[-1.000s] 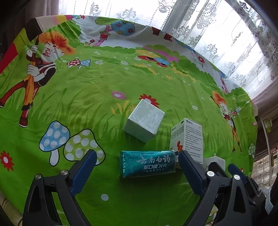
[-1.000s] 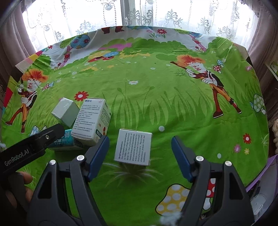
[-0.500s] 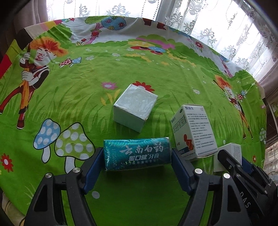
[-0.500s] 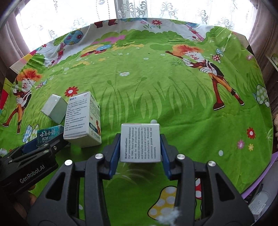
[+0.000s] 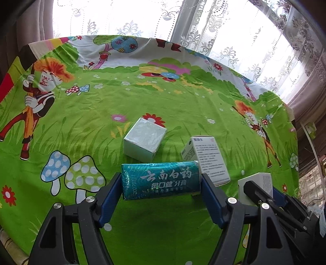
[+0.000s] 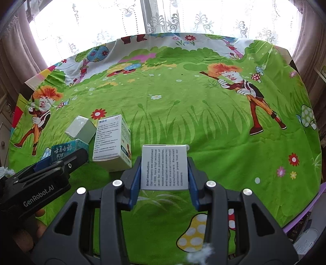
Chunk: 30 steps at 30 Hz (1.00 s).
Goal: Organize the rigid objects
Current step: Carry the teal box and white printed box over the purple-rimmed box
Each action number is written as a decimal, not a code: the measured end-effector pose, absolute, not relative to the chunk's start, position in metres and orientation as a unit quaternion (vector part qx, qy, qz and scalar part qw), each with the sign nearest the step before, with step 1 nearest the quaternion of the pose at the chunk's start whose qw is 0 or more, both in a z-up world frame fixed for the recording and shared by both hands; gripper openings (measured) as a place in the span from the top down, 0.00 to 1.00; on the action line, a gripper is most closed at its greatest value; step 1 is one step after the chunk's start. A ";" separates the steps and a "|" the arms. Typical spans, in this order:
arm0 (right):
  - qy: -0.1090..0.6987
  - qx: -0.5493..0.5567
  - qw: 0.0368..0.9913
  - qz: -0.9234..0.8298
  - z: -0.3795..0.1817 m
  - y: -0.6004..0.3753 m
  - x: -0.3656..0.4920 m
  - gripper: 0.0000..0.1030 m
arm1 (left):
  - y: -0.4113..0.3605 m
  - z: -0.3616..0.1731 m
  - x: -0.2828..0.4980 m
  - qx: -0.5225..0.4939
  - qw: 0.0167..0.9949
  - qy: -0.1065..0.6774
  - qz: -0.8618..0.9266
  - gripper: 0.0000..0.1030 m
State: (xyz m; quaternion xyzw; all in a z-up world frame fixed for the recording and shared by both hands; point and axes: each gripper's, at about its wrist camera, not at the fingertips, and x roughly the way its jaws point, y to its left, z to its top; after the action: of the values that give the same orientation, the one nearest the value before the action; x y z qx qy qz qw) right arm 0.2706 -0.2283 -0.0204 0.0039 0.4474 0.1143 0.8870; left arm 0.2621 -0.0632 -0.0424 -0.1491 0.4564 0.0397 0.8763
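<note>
My left gripper is shut on a teal toothpaste box, held crosswise between the blue pads and lifted a little off the cloth. It also shows in the right wrist view. My right gripper is shut on a white box with black print; this box also shows in the left wrist view. A white medicine box stands between the two grippers, seen also in the left wrist view. A plain pale cube box lies behind the toothpaste box.
A green cartoon tablecloth covers the round table. Lace curtains and a bright window stand behind the far edge. The table edge drops off at the right, with clutter below it.
Both grippers closed from open: the left on the toothpaste box, the right on the white printed box. Both boxes now sit higher in the jaws, slightly lifted.
</note>
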 end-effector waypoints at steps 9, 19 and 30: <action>0.435 -0.001 0.894 0.107 -0.001 -0.242 0.251 0.57 | -0.077 -0.028 0.252 -0.142 0.884 0.446 0.013 0.27; 0.420 0.021 0.901 0.107 0.025 -0.275 0.222 0.57 | -0.101 -0.010 0.238 -0.127 0.890 0.437 -0.024 0.27; 0.402 0.032 0.912 0.071 0.048 -0.344 0.182 0.57 | -0.169 0.010 0.215 -0.085 0.889 0.435 -0.113 0.27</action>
State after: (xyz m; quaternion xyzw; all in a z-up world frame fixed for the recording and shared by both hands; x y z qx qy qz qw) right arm 0.1817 -0.3442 0.0483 0.0320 0.4021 0.0710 0.9123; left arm 0.2150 -0.1690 0.0101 -0.0846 0.4349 -0.1135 0.8893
